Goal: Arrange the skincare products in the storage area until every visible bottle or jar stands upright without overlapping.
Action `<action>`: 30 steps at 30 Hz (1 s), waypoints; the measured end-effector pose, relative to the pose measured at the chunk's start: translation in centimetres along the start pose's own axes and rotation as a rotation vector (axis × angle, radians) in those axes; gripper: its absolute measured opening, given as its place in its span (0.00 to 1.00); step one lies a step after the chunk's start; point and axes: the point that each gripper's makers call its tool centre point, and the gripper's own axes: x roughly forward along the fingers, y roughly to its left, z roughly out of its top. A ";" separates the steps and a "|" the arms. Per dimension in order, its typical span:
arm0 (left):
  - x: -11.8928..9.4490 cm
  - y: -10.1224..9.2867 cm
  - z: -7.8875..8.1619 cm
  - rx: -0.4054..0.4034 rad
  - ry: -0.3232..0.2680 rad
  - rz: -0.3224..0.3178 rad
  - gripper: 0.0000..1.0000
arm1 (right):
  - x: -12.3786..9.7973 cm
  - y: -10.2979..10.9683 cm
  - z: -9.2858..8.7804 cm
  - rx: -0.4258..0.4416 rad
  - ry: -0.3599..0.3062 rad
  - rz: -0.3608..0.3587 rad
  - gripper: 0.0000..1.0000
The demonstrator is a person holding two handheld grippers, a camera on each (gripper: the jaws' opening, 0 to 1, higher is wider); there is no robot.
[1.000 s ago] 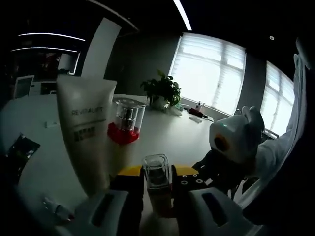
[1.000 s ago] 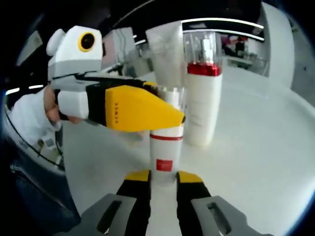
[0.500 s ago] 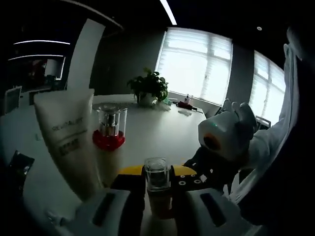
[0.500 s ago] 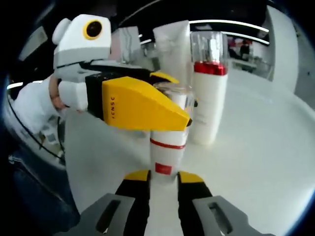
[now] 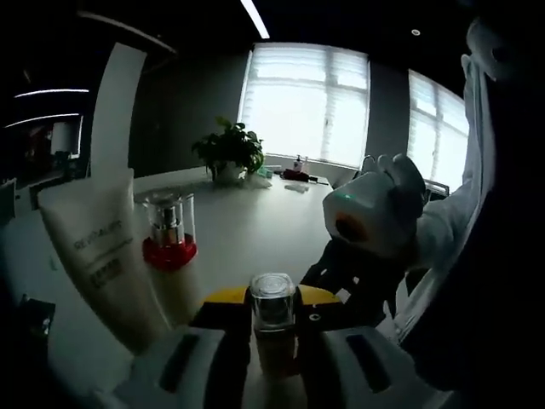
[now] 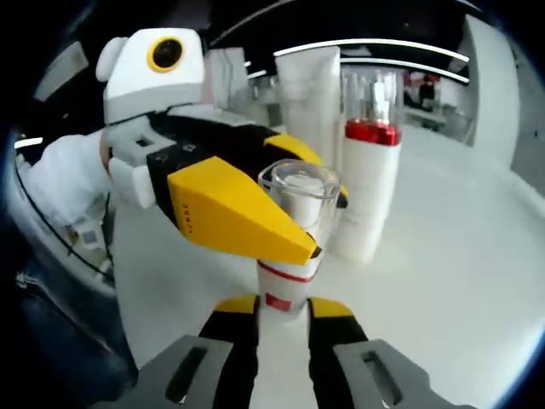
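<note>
**Inspector:** Contents, left gripper view, left to right?

**Operator:** White tube (image 5: 100, 256) at left; beside it a red-collared pump bottle (image 5: 169, 256). At bottom centre I see the left gripper (image 5: 274, 341) pinching a small clear-capped bottle (image 5: 273, 328). The right gripper (image 5: 375, 221) enters from the right, on the white table (image 5: 247, 230).

**Inspector:** Right gripper view?

**Operator:** The left gripper (image 6: 255, 217) reaches in from upper left, clamped at the small bottle's (image 6: 289, 256) cap. At bottom centre, my right gripper (image 6: 281, 319) grips its base. The tube (image 6: 308, 94) and pump bottle (image 6: 366, 187) stand upright behind, at upper right.
</note>
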 end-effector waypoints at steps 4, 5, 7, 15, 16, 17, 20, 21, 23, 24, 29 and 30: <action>0.0 0.2 0.2 0.004 -0.007 0.013 0.16 | -0.1 -0.4 -0.1 -0.045 0.010 -0.044 0.11; -0.1 0.2 0.2 0.003 -0.005 0.013 0.17 | -0.1 -0.4 -0.1 -0.053 0.004 -0.050 0.11; -0.1 0.2 0.1 0.012 -0.003 0.013 0.17 | 0.0 -0.4 0.0 -0.042 0.003 -0.045 0.11; -0.4 -0.1 -0.1 -0.003 -0.011 -0.022 0.15 | -0.3 0.0 1.3 -0.010 -0.076 0.007 0.12; -0.4 -0.3 -0.1 0.001 -0.016 -0.037 0.15 | -0.3 -0.1 1.4 0.002 -0.077 0.011 0.14; -0.5 -0.4 -0.1 0.005 -0.023 -0.049 0.15 | -0.3 0.0 1.7 0.002 -0.090 0.031 0.17; -0.9 0.4 0.0 -0.052 -0.070 -0.029 0.15 | -0.2 -0.1 1.9 -0.003 -0.082 0.036 0.13; -1.0 0.7 0.0 -0.060 -0.073 -0.012 0.15 | -0.2 0.0 2.0 -0.015 -0.080 0.035 0.13; -1.1 0.3 -0.1 -0.032 -0.063 -0.017 0.15 | 0.1 0.2 1.9 -0.055 -0.064 0.008 0.12; -1.1 0.1 -0.1 -0.017 -0.059 -0.013 0.15 | 0.2 0.4 2.0 -0.046 -0.062 0.002 0.12; -1.1 -0.1 -0.2 0.013 -0.045 0.022 0.16 | 0.2 0.2 1.9 -0.050 -0.069 -0.038 0.12; -1.0 -0.1 -0.2 0.009 -0.048 0.024 0.16 | 0.1 0.0 1.9 -0.053 -0.063 -0.049 0.12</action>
